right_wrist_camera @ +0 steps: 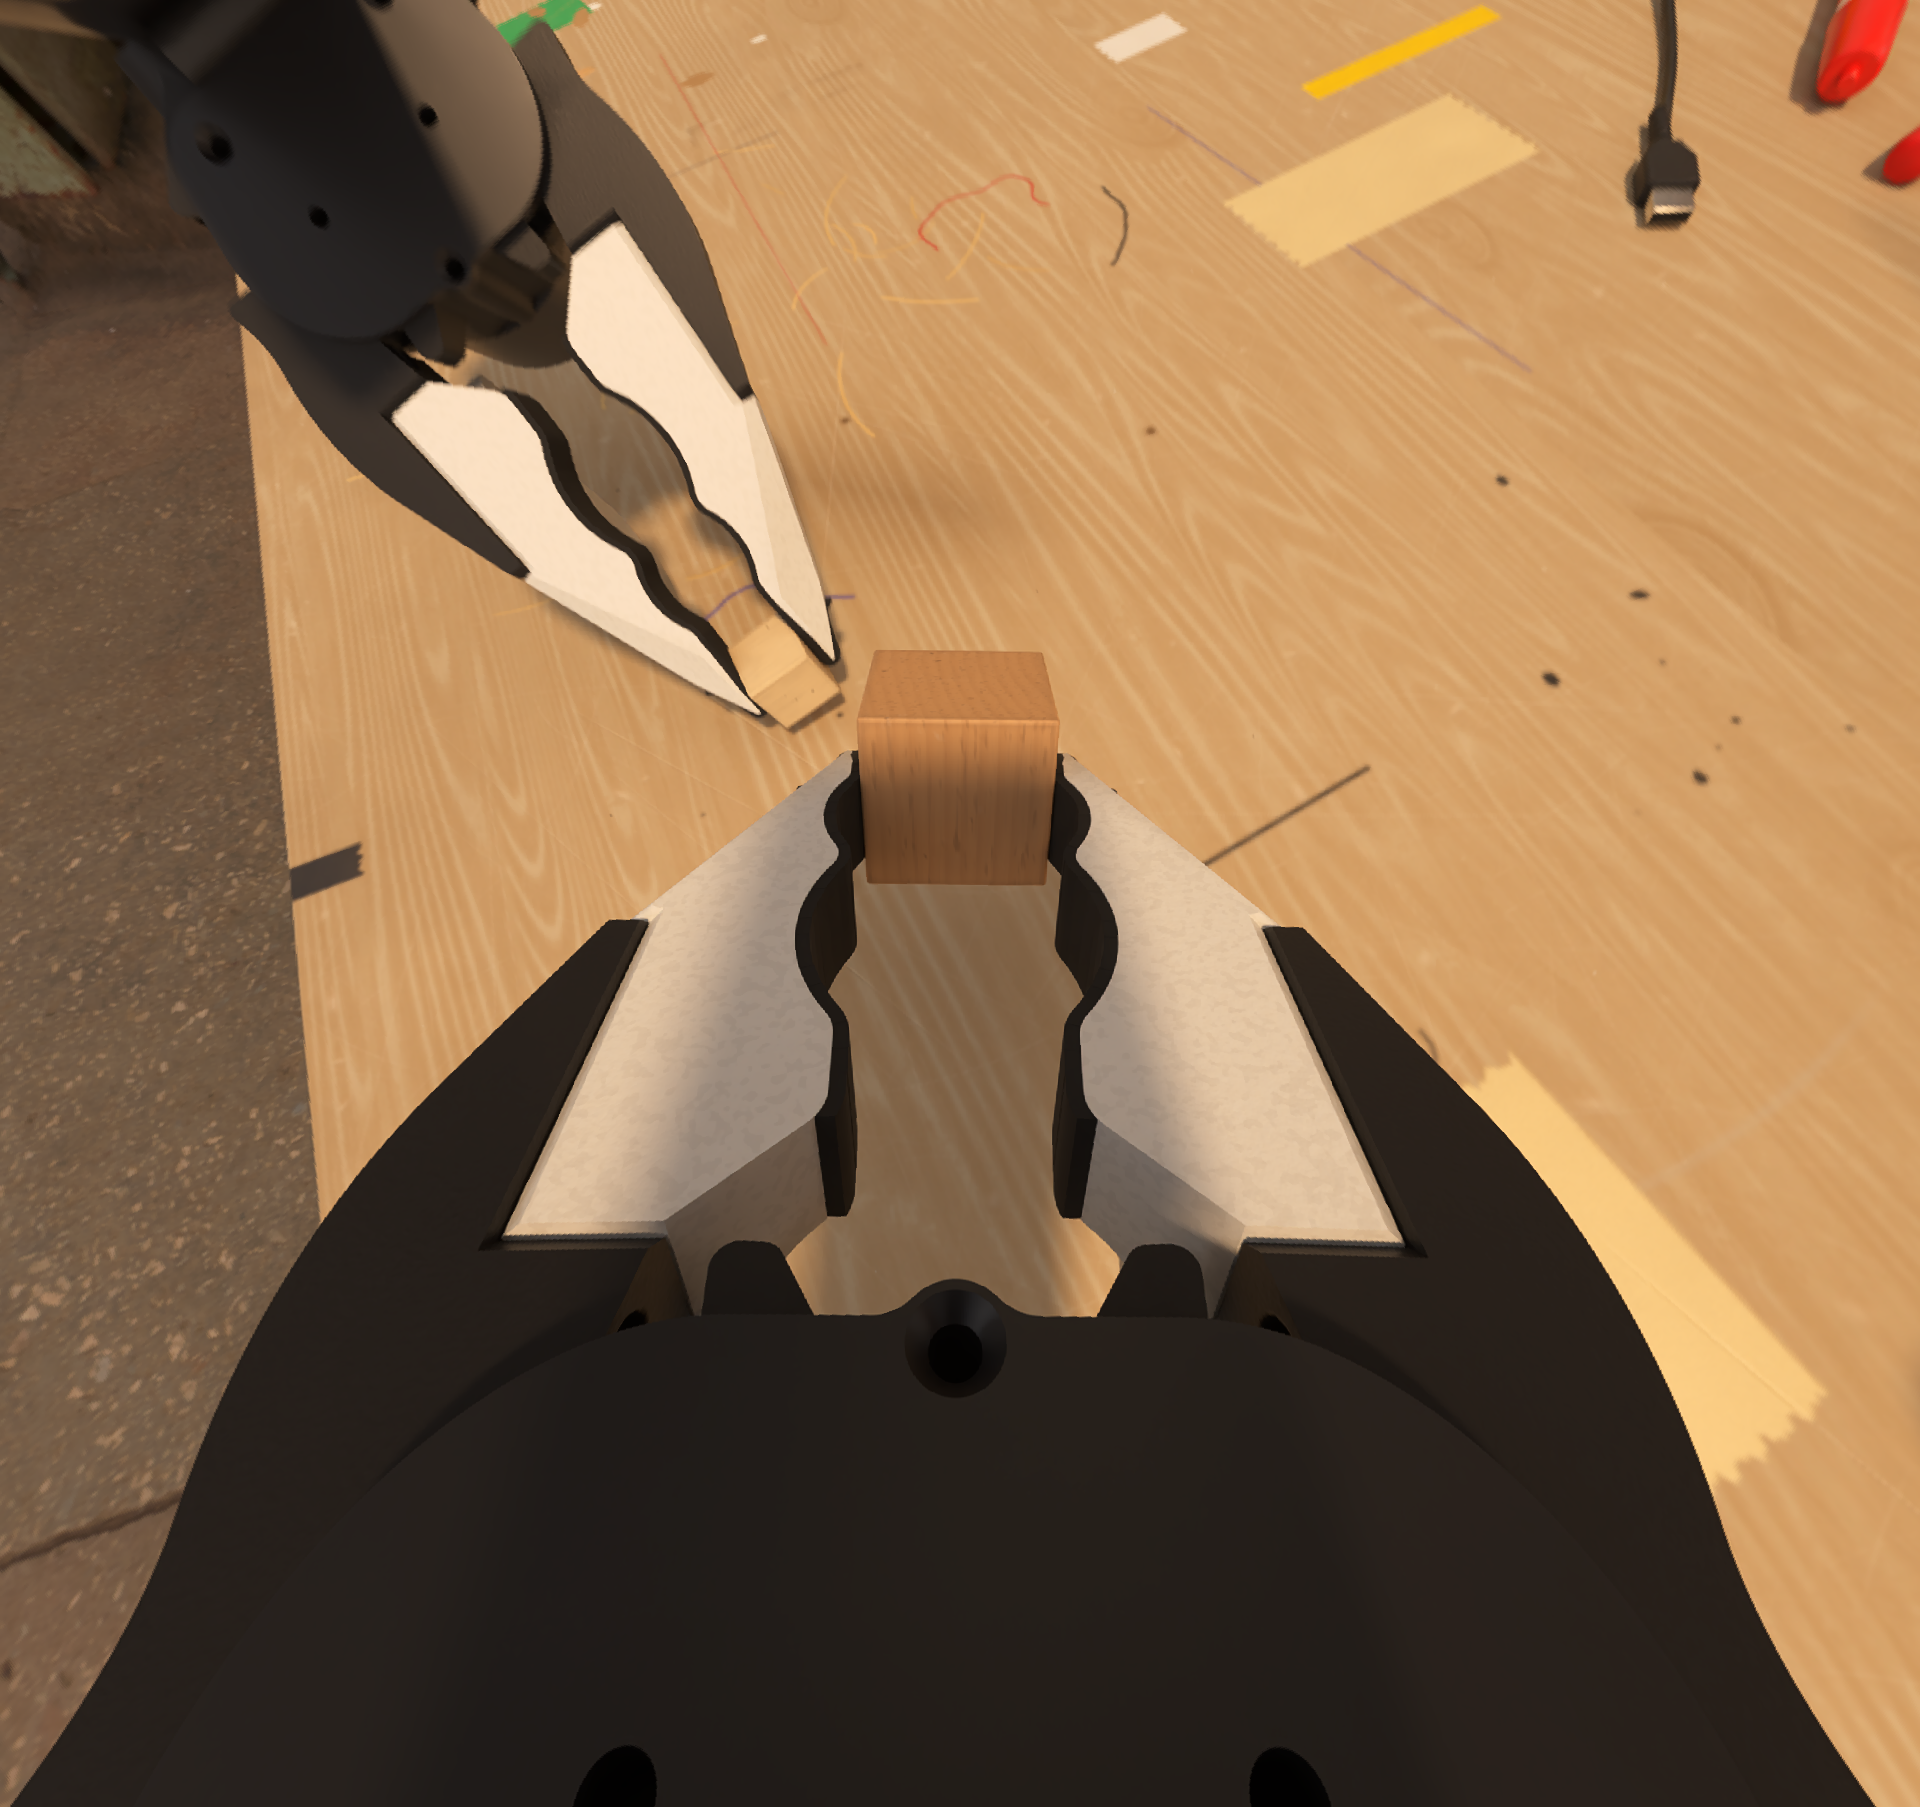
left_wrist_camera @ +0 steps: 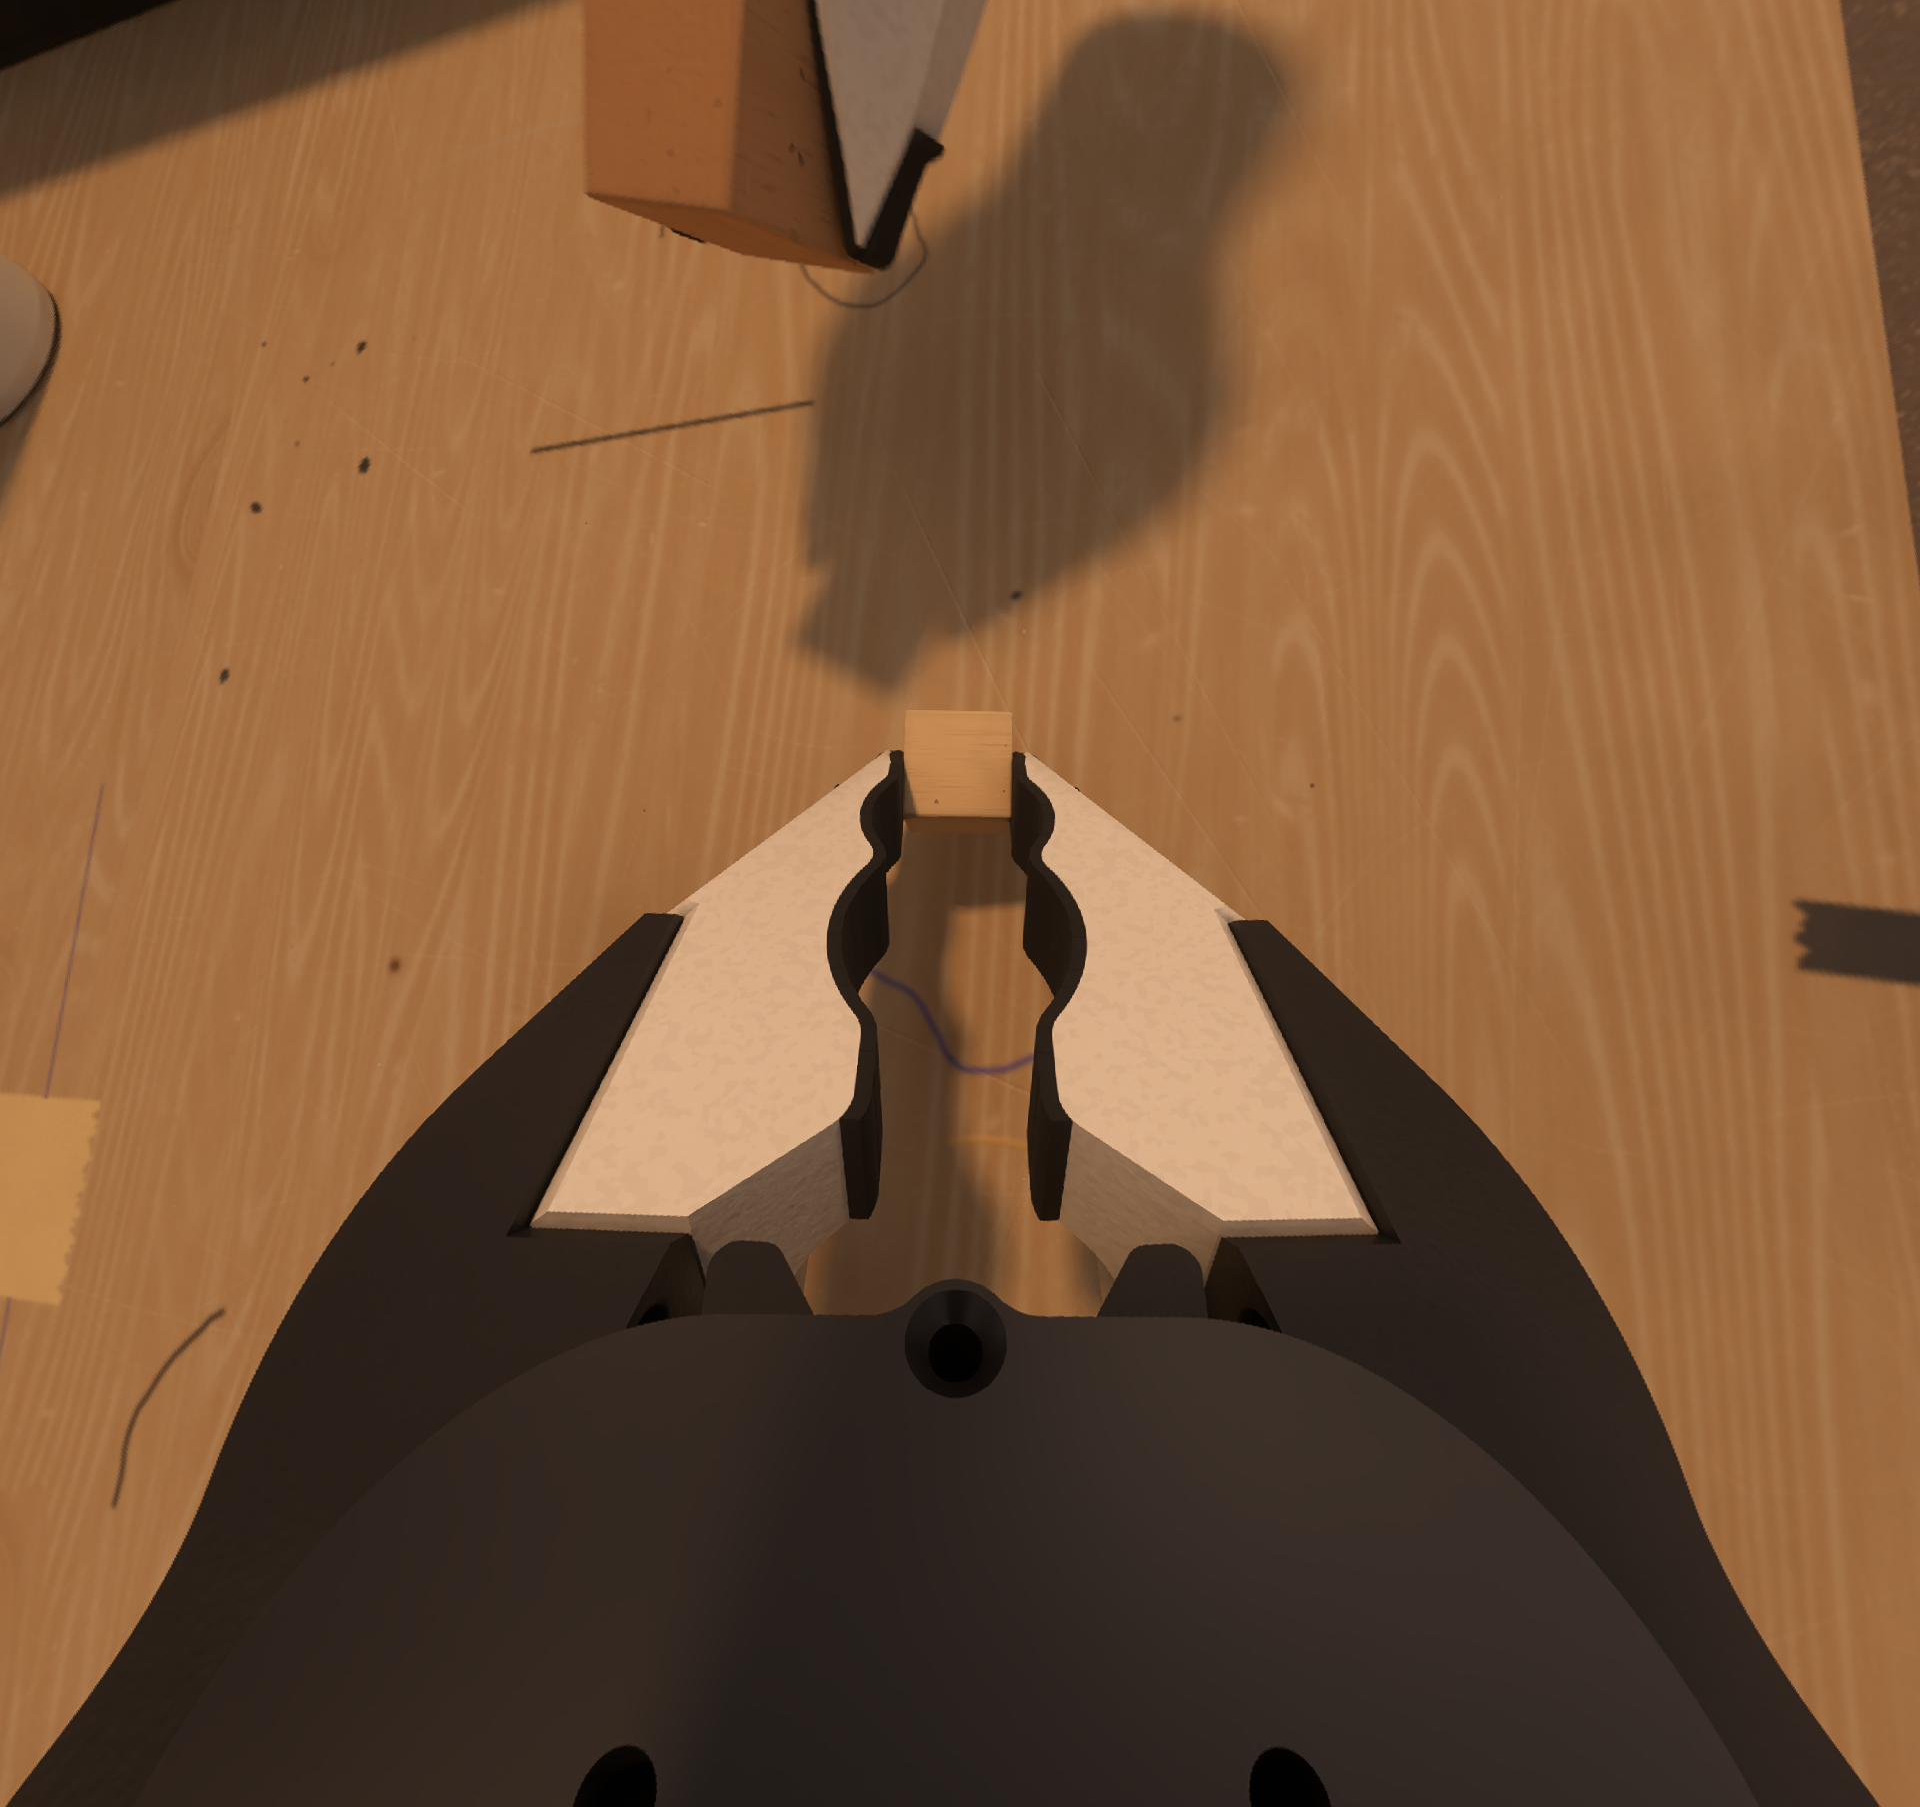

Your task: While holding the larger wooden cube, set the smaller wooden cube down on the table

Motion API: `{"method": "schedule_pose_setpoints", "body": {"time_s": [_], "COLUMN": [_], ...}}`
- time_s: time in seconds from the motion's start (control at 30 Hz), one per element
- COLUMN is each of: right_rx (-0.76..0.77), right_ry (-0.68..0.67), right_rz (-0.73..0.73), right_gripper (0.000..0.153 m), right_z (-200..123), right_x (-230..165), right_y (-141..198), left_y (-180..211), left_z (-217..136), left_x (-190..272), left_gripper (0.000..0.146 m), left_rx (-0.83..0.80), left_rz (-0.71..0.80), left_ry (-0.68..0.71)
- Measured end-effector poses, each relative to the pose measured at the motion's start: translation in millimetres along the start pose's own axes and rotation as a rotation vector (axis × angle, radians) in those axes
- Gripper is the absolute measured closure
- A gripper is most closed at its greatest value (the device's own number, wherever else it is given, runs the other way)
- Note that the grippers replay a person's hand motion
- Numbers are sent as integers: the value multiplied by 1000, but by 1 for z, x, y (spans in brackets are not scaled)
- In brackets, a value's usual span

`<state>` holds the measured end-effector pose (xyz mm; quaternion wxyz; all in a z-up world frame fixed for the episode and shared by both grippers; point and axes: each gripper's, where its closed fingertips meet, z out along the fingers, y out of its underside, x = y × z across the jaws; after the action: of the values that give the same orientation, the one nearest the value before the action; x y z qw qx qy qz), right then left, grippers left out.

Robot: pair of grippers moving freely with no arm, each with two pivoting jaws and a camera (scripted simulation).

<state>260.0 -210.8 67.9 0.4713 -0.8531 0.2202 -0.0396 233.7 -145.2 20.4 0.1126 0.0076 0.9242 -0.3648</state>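
Note:
My left gripper [left_wrist_camera: 957, 778] is shut on the smaller, pale wooden cube [left_wrist_camera: 957, 765], pinched at its fingertips and pointing down at the wooden table [left_wrist_camera: 1455, 614]. In the right wrist view, this cube [right_wrist_camera: 787, 682] is at or just above the tabletop; I cannot tell if it touches. My right gripper [right_wrist_camera: 956, 791] is shut on the larger, darker wooden cube [right_wrist_camera: 956, 770] and holds it above the table, just right of the left gripper [right_wrist_camera: 795, 695]. The larger cube [left_wrist_camera: 686, 74] also shows at the top of the left wrist view, against a white finger [left_wrist_camera: 894, 43].
The table's left edge [right_wrist_camera: 272, 718] drops to a speckled floor. Far right lie a red marker [right_wrist_camera: 1860, 1] and a black cable with a plug [right_wrist_camera: 1665, 183]. Flat tape patches, tan [right_wrist_camera: 1382, 178] and yellow [right_wrist_camera: 1397, 51], mark the wood. A white object [left_wrist_camera: 21, 344] sits at the left.

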Motion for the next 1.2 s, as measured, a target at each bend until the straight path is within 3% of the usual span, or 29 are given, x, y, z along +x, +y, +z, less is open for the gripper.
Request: {"method": "schedule_pose_setpoints", "body": {"time_s": [0.43, 0.7, 1.0, 1.2], "right_rx": [54, 162, 215, 289], "right_ry": [-36, -76, -111, -339], "right_rz": [-27, 11, 31, 184], "right_gripper": [118, 118, 118, 118], "right_z": [7, -1, -1, -6], "right_x": [-2, -3, -8, -21], "right_y": [-41, -54, -60, -66], "left_y": [5, -12, -34, -46], "left_z": [3, -15, -49, -57], "left_x": [0, -16, -54, -57], "left_gripper": [123, 107, 98, 91], "left_rx": [-26, 100, 291, 349], "left_rz": [-13, -64, -130, -64], "left_ry": [5, -55, -246, -286]}}
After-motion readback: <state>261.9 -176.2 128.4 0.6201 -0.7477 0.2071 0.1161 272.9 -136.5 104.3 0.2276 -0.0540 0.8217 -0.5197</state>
